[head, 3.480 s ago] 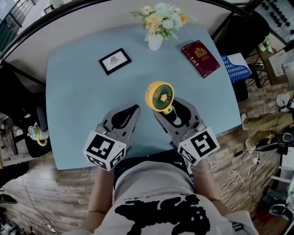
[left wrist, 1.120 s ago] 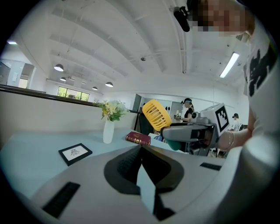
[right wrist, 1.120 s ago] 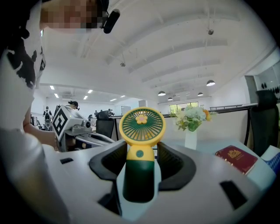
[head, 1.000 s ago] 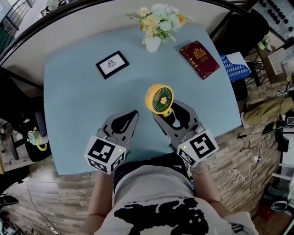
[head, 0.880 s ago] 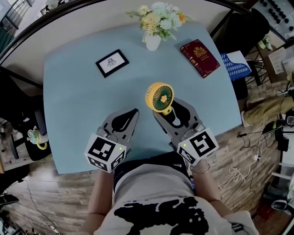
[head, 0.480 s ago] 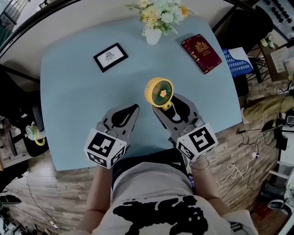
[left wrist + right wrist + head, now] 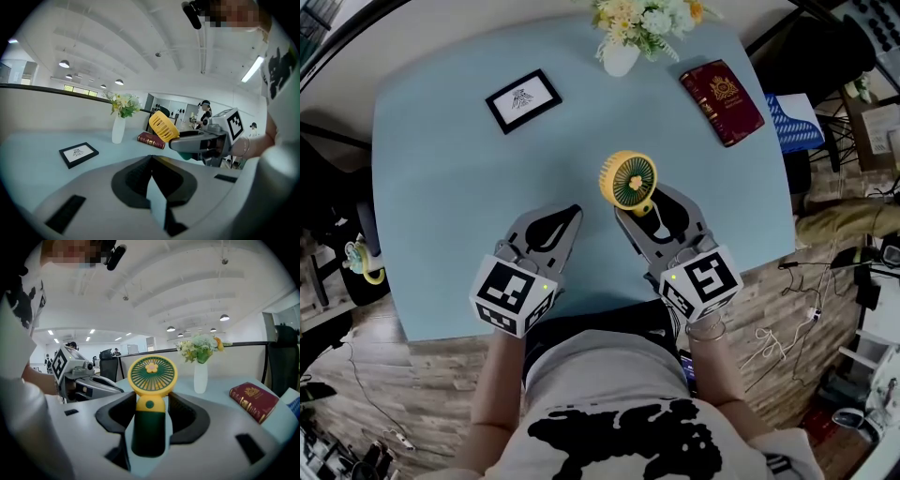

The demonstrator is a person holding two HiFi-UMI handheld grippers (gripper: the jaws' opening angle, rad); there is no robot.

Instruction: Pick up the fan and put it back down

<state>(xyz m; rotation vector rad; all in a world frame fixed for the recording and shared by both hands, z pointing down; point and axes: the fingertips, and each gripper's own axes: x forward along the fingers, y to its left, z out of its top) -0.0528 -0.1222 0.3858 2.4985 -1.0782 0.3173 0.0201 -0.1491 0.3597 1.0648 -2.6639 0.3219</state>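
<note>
A pale blue table (image 7: 441,187) fills most of the head view, with wood-plank floor (image 7: 384,394) around its near edge and a bright open office with ceiling lights behind it in the two gripper views. A small handheld fan (image 7: 630,183), with a round yellow head, green grille and dark green handle, is a little right of the table's centre. The right gripper (image 7: 643,204) pinches that handle between its two dark pads, with the yellow neck and head rising above the jaws. In the right gripper view the fan stands upright and faces the camera. No view shows whether its base touches the table. The left gripper (image 7: 567,214) is at about 8 o'clock from the fan, well apart from it. Its jaws are pressed together with nothing between them. Each gripper carries a cube with black and white square markers at the person's end, and the person's white shirt with a black print fills the bottom of the head view. At 12 o'clock from the fan, at the far edge of the table, stands a white vase (image 7: 621,58) of pale yellow and white flowers (image 7: 652,17). A maroon book (image 7: 722,90) with a gold emblem lies flat at about 1 o'clock, near the table's right edge. A small black-framed picture (image 7: 523,99) lies flat at about 10 o'clock.
</note>
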